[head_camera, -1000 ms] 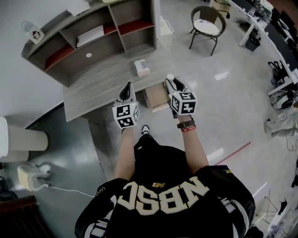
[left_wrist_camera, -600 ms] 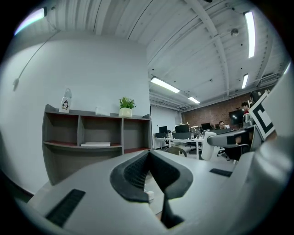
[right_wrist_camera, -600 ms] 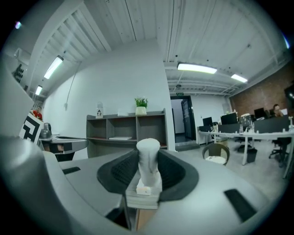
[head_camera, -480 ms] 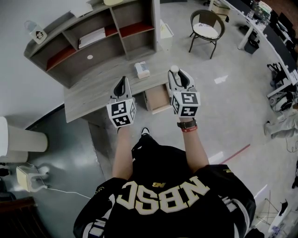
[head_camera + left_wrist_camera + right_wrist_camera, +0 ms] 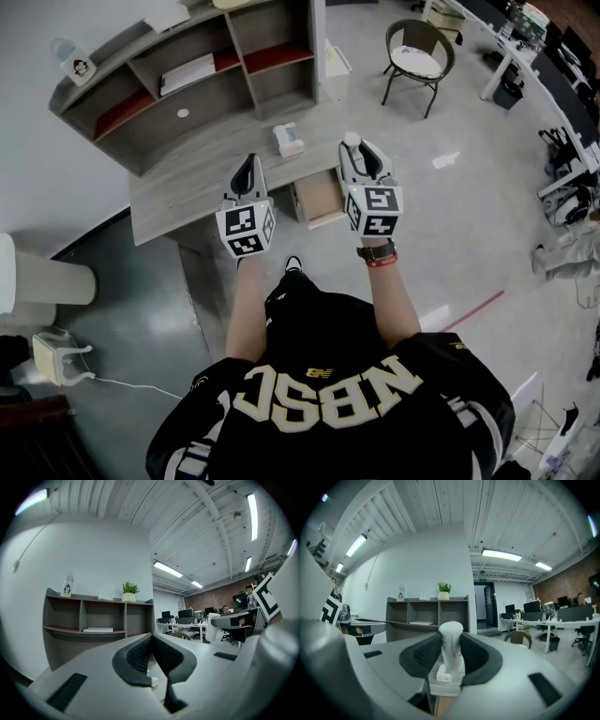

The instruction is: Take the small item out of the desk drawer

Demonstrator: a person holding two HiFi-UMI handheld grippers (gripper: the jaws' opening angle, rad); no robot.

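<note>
My right gripper (image 5: 354, 155) is shut on a small white item (image 5: 351, 141), a short rounded cylinder that stands upright between the dark pads (image 5: 425, 654). In the right gripper view the white item (image 5: 452, 644) fills the gap and sticks up past the jaw tips. I hold it above the open wooden drawer (image 5: 319, 199) at the desk's right end. My left gripper (image 5: 247, 167) hovers over the grey desk top (image 5: 183, 183) to the left of the drawer. Its jaws meet with nothing between them, as the left gripper view shows (image 5: 152, 638).
A white tissue box (image 5: 287, 139) sits on the desk behind the drawer. A grey shelf unit (image 5: 187, 70) with a flat white item stands at the back of the desk. A round chair (image 5: 417, 52) stands on the floor to the right, and office desks lie beyond it.
Both grippers have risen away from the desk. The right one carried the white item up from the drawer. Over the last half second they have barely moved.
</note>
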